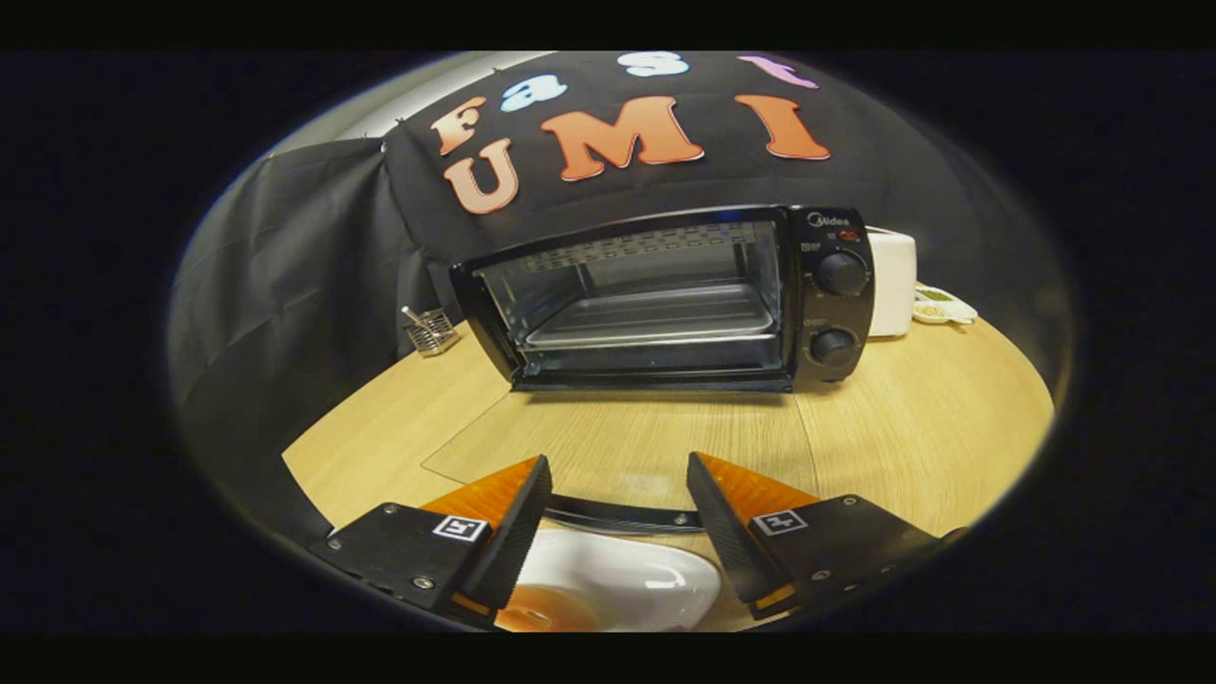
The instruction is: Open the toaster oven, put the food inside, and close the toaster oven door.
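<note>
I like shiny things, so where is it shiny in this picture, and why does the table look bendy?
In the gripper view, light glints off the white dish between the open gripper fingers and off the oven door glass lying flat; the fisheye lens bends the wooden table.

Staged kitchen booth: toaster oven [665,299], wooden table [912,427], cloth-draped wall [304,247].

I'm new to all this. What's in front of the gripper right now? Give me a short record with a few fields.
toaster oven: on the wooden table, door folded down flat, open
inside oven: a metal tray, no food on it
white plate: between the fingers, close to the camera, something orange-brown on it
gripper: open, fingers either side of the plate, not pressing it
beside oven: wire holder on one side, white appliance on the other
</note>
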### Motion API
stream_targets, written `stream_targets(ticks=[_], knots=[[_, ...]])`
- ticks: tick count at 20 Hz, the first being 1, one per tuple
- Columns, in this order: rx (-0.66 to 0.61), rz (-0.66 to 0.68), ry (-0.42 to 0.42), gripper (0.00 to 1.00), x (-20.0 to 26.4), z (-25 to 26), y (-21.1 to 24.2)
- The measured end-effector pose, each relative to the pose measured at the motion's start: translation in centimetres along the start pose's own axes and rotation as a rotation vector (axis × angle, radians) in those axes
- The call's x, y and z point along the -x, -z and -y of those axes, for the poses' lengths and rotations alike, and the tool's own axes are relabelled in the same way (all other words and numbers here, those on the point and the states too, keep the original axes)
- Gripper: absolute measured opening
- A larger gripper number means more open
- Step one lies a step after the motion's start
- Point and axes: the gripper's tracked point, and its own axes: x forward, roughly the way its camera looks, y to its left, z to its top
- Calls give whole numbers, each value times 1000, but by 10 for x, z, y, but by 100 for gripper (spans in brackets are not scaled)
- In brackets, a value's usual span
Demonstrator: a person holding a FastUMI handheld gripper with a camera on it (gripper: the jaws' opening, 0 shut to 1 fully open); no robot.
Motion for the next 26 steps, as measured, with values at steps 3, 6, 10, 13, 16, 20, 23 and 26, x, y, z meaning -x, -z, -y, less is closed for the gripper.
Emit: stream_targets(ticks=[3, 6, 10, 13, 16, 20, 23, 26], knots=[[16, 17, 5, 85, 5, 6, 0], [45, 19, 10, 82, 5, 8, 4], [36, 37, 28, 82, 8, 14, -4], [-29, 44, 30, 82, 18, 20, -8], [-40, 77, -15, 84, 35, 15, -12], [32, 100, -53, 89, 57, 6, -7], [89, 104, -125, 91, 72, -16, 3], [141, 70, -193, 93, 82, -32, 21]])
